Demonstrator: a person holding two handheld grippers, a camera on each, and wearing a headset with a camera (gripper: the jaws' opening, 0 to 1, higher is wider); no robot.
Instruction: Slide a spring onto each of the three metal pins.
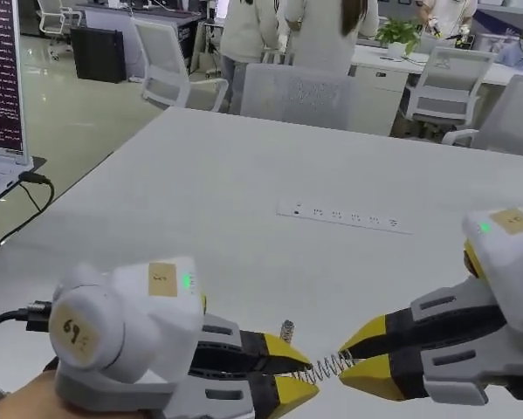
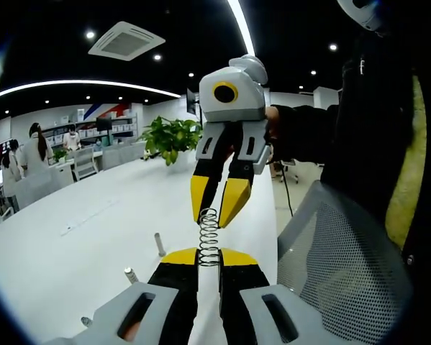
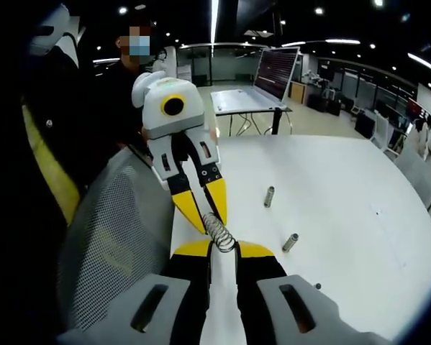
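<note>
While spring [image 1: 324,367] spans left tongs [image 1: 306,375], right tongs [image 1: 344,363], clamped

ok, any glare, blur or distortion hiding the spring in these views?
Head view: soft, even light, no glare, spring sharp. Left gripper view: heavy fisheye bend, ceiling light strip blown out, spring crisp. Right gripper view: same bend, room dark, spring foreshortened but in focus.

label | left hand-held gripper [image 1: 306,375] — round sticker [image 1: 74,333]: "61" (third digit unclear)
</note>
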